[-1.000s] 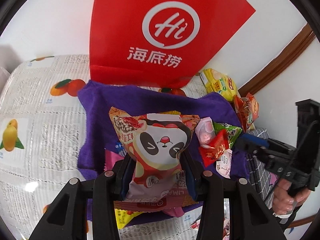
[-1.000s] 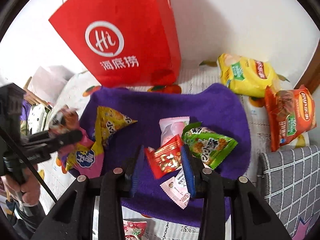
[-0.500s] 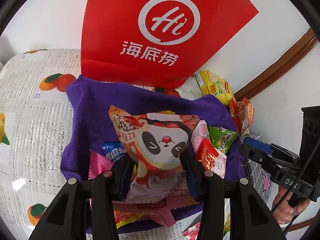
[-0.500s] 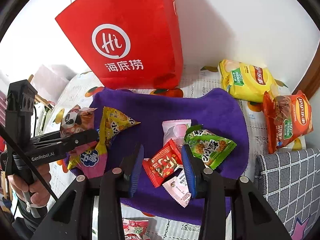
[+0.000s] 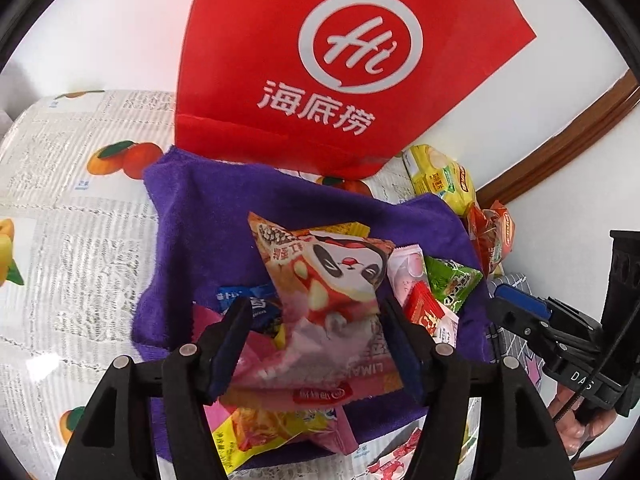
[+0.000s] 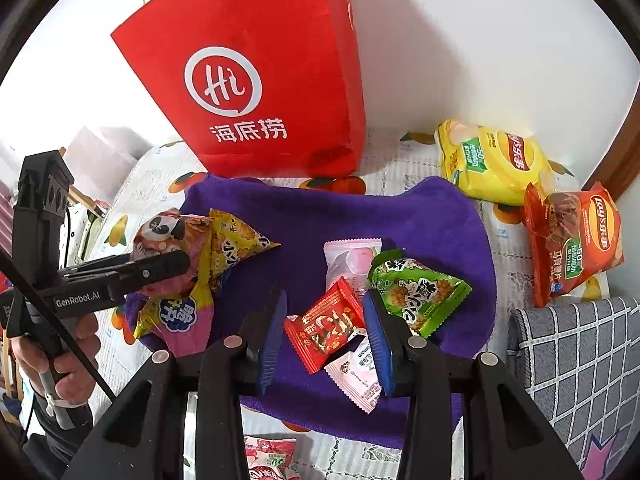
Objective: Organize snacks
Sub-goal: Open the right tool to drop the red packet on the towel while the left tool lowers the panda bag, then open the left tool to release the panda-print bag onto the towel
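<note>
Released from a tight pinch, the panda snack bag (image 5: 320,280) sags onto the purple towel (image 5: 192,220) as the left gripper (image 5: 320,344) fingers are opening, so it looks placed; the right gripper (image 6: 326,332) hovers apart over the red packet (image 6: 328,330).

The red bag (image 6: 256,92) carries a white "Hi" logo above the characters 海底捞. The orange chip packet (image 6: 572,244) reads "Lay's" and the yellow chip packet (image 6: 494,164) shows "50". "GenRobot.AI" is printed on the left tool (image 6: 160,268); "DAS" on the right tool (image 5: 520,312).
</note>
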`<state>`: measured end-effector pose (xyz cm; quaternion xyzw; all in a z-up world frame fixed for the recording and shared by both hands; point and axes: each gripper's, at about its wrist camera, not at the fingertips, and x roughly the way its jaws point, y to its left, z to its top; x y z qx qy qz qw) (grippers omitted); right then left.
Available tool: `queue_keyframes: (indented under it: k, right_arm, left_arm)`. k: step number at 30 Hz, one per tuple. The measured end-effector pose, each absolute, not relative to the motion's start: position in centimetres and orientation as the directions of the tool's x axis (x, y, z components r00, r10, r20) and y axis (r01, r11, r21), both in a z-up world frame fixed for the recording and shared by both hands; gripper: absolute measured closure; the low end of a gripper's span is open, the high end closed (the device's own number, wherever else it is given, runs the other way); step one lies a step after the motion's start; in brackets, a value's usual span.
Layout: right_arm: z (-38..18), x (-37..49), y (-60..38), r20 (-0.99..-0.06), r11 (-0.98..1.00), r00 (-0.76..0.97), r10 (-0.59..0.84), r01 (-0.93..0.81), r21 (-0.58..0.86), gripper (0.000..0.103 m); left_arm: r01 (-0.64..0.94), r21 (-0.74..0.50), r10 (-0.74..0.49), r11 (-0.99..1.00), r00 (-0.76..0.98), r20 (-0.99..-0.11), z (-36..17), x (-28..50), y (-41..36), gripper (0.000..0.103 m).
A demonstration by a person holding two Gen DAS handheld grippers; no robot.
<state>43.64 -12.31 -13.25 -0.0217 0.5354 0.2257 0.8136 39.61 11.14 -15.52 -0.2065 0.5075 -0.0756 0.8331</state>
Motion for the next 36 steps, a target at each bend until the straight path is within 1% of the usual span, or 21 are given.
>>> queue_keyframes:
  k: [4, 8, 11, 21, 27, 32, 36]
  right_arm:
    - [-12.2, 43.1, -12.4, -0.871, 0.897, 0.347, 0.347, -0.394, 0.201, 0.063]
    - [-11.1, 42.0, -12.5, -0.86, 0.899, 0.375, 0.345, -0.395, 0.189, 0.062]
    - [-10.5, 40.3, -13.2, -0.847, 0.905, 0.402, 0.348, -0.38, 0.191, 0.059]
    - [-10.5, 32.3, -16.0, -0.844, 0.921, 0.414, 0.339, -0.328, 0.209, 0.059]
    - [-12.5, 28.4, -16.4, -0.852, 0.915, 0.374, 0.367, -0.31, 0.258, 0.058]
    - [-15.4, 26.0, -16.4, -0.88, 0.923, 0.315, 0.354, -0.267, 0.276, 0.058]
    - [-17.3, 24.3, -16.5, -0.892, 0.919, 0.25, 0.377, -0.225, 0.325, 0.058]
  left_arm:
    - [-0.078, -0.394, -0.306, 0.916, 0.503, -0.809, -14.1, 39.1, 11.4, 0.032]
    - [-0.035, -0.398, -0.324, 0.917, 0.52, -0.791, -12.6, 38.5, 11.0, 0.032]
    - [-0.011, -0.398, -0.333, 0.917, 0.526, -0.782, -11.7, 38.1, 10.6, 0.031]
    - [0.006, -0.389, -0.33, 0.921, 0.543, -0.772, -9.2, 36.3, 9.7, 0.031]
    - [0.044, -0.402, -0.356, 0.915, 0.557, -0.75, -7.7, 33.8, 8.7, 0.031]
    - [0.059, -0.408, -0.372, 0.911, 0.543, -0.753, -8.2, 30.8, 8.2, 0.031]
    - [0.07, -0.393, -0.368, 0.917, 0.528, -0.765, -9.0, 28.7, 7.7, 0.031]
